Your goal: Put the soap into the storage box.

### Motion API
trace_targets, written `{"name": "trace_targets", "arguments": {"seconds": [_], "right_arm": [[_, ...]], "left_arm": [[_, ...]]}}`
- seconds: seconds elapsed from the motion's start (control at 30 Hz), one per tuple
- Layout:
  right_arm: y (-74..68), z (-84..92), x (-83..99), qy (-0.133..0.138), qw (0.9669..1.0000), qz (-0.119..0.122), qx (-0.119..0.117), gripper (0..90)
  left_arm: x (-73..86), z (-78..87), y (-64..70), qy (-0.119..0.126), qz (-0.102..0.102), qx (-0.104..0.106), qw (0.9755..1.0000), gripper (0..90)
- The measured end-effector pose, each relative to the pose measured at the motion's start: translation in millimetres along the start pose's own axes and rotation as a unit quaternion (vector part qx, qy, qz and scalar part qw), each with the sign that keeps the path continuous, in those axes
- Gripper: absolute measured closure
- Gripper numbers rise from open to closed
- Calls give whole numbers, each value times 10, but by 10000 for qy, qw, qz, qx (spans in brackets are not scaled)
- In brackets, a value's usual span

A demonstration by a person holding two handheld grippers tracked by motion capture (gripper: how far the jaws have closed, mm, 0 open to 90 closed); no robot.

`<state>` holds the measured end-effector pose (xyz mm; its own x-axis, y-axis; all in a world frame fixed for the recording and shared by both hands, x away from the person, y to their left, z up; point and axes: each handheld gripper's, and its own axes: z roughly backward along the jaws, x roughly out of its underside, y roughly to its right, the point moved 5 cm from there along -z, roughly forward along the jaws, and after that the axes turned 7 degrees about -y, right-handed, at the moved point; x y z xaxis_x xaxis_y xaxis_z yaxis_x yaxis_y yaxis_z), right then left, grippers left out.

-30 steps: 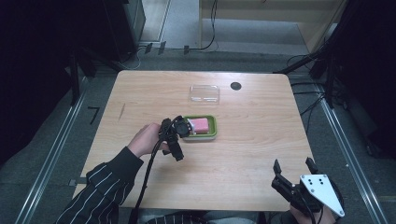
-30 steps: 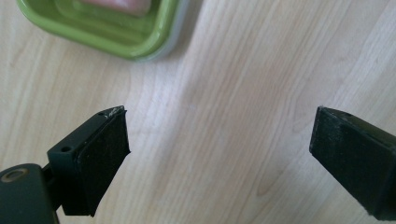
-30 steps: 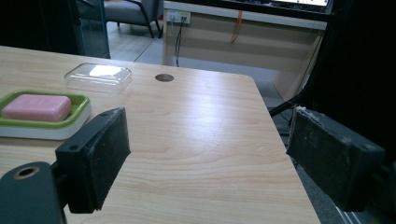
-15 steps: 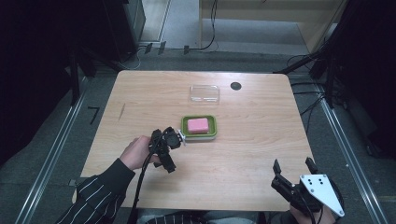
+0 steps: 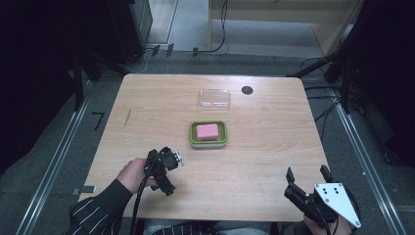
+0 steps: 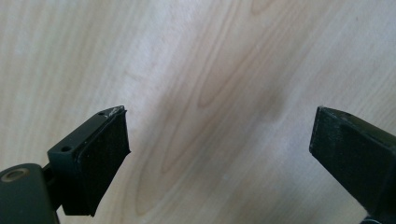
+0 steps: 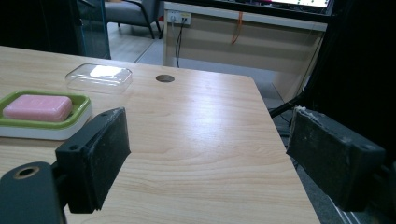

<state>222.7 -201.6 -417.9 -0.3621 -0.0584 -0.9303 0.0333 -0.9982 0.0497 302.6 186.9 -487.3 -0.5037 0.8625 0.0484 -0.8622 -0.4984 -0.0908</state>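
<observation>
The left gripper [image 5: 169,164] is seen at the near left of the wooden table [image 5: 161,103], carried in a hand whose striped sleeve [image 5: 98,213] comes in from the bottom edge. In the left gripper view its jaws are spread wide over bare wood grain, with nothing caught between them, and the gripper [image 6: 219,140] is pointed down at the tabletop.

Toward the middle, the green soap dish [image 5: 208,133] is found resting flat on the table, well apart from both grippers, and the pink soap bar [image 5: 207,130] is laid inside it. Just beyond the dish, toward the far edge, the clear plastic lid [image 5: 214,98] is set down on the wood, apart from the dish, and the small round hole [image 5: 247,90] in the tabletop is spotted just to its right.

At the near right corner the right gripper [image 5: 307,175] is held at the table's edge, its grey three-cornered plate [image 5: 337,200] facing up. Its jaws too are parted wide and nothing is gripped; in the right gripper view the gripper [image 7: 205,140] is aimed level across the table, and the dish with its soap is seen off to the left past the left-hand jaw, with the lid behind it
</observation>
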Motion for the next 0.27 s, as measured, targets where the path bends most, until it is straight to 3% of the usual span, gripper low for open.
{"name": "trace_targets", "arguments": {"seconds": [0.27], "right_arm": [[2, -4, 1, 0, 10000, 5, 1, 127]], "left_arm": [[84, -85, 26, -20, 29, -34, 10000, 52]]}}
